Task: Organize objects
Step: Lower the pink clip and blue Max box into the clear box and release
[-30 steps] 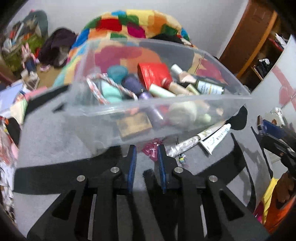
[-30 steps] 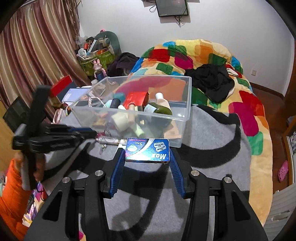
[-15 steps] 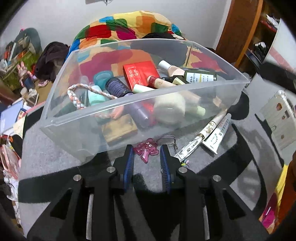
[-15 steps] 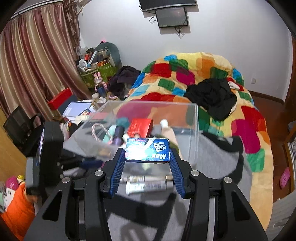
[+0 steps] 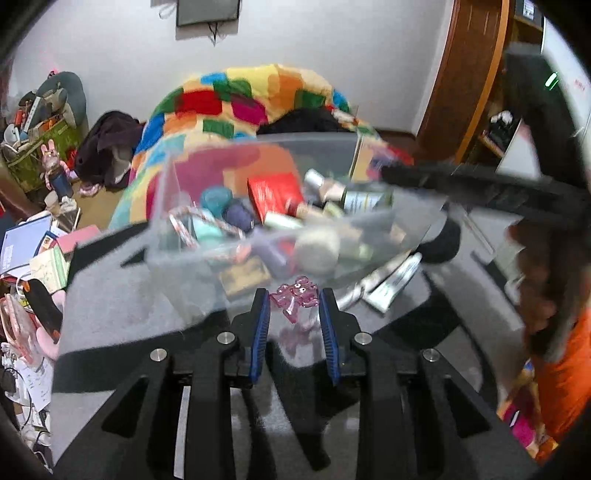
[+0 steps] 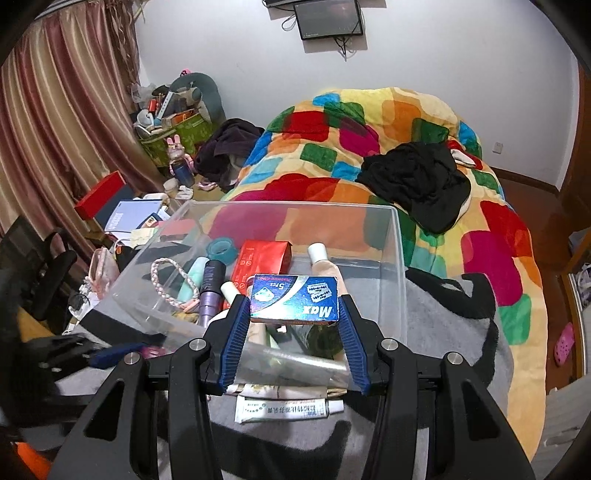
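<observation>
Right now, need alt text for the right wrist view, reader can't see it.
The right hand-held gripper holds a blue box over the near part of a clear plastic bin crowded with bottles and a red packet. The bin sits on a grey blanket; white tubes lie beside its near wall, a patchwork quilt behind.

A lived-in home bedroom is showing here: a patchwork quilt is covering the bed at centre, striped curtains are hanging at left, 1 wall-mounted screen is sitting at top, and clothes are piling on the floor.
</observation>
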A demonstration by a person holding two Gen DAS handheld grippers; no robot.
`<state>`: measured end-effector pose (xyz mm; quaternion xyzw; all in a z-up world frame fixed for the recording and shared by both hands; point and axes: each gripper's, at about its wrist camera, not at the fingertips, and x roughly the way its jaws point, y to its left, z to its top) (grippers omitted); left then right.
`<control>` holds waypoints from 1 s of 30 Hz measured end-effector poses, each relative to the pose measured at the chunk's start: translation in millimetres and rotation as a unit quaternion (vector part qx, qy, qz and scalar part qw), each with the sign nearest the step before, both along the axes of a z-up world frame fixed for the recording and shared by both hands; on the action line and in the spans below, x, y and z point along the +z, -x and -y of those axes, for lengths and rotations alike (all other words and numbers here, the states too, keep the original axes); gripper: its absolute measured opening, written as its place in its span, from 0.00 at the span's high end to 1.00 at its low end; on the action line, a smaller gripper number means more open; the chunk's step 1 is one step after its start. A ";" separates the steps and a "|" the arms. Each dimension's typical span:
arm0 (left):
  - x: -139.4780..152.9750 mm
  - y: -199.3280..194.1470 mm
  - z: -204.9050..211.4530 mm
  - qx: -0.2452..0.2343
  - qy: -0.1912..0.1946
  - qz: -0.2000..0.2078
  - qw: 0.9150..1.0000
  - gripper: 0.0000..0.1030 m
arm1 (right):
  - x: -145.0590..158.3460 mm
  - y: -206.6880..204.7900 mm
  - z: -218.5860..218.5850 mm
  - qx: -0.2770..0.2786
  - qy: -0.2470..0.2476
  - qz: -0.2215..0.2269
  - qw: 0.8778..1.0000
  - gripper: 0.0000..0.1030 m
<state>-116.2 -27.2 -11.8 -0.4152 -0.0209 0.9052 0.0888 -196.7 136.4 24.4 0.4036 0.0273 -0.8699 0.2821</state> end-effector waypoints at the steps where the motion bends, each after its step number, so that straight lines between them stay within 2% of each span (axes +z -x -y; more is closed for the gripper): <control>1: 7.6 -0.2 1.1 0.000 -0.007 -0.008 1.000 0.74 | -1.0 1.7 1.7 0.001 0.000 0.003 1.000 0.57; 6: 41.5 1.4 8.2 0.013 -0.019 -0.048 0.999 0.74 | -8.1 10.3 10.8 0.008 0.001 0.021 1.000 0.57; 11: 53.9 15.7 18.5 0.034 -0.030 -0.057 0.997 0.74 | -14.5 13.7 20.4 0.015 -0.005 0.032 0.999 0.57; 18: 41.5 46.8 36.4 0.064 -0.049 -0.034 0.996 0.74 | -18.2 10.1 27.1 0.024 -0.023 0.031 0.999 0.56; 22: 21.5 61.8 39.5 0.066 -0.055 0.000 0.996 0.74 | -18.5 8.7 25.0 0.022 -0.023 0.031 0.999 0.48; 25: 14.6 62.7 39.3 0.058 -0.064 0.014 0.996 0.74 | -16.5 4.4 20.1 0.023 -0.019 0.026 0.999 0.47; 30: 19.5 57.4 35.5 0.053 -0.063 0.009 0.997 0.74 | -7.9 -9.2 7.5 0.029 -0.019 0.010 0.999 0.46</control>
